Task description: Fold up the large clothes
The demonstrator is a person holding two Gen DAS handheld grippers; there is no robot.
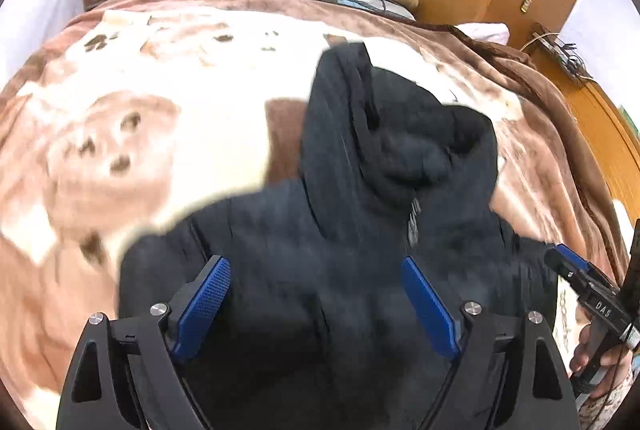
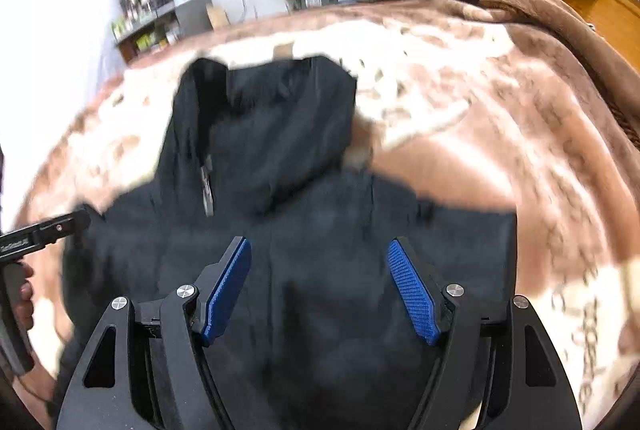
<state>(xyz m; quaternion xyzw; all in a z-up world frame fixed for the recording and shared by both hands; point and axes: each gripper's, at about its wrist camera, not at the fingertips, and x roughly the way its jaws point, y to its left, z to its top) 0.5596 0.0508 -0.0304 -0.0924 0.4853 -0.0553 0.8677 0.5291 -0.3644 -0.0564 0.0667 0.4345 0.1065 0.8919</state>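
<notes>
Although the black hooded jacket (image 1: 360, 213) lies bunched on the brown-and-cream blanket (image 1: 132, 133) that covers the bed, its body near the person and its hood (image 2: 276, 117) thrown toward the far side, it looks like a thick, soft garment that will sag and drape rather than hold a shape, so I judge it fairly heavy for cloth, not fragile, and matte enough that ribbed pads should bite well. The left gripper (image 1: 316, 282) hangs over the near part of the jacket with its blue pads (image 1: 204, 306) spread wide and nothing pinched between them; the cloth seen in the gap lies below. The right gripper (image 2: 319, 270) hovers over the same dark body, jaws likewise parted and empty. Good places to take hold would be doubled edges: the hem corners, the shoulder seams, or the cuff of a sleeve, since a single layer pinched mid-panel would only pull up a tent of fabric. The metal zipper pull (image 2: 207, 185) marks the front opening and is worth avoiding. As for writing, the right gripper's side, seen from the left wrist view, bears a small label reading "DAS" (image 1: 602, 308); brown lettering on the blanket's edge is too blurred and turned to read.
</notes>
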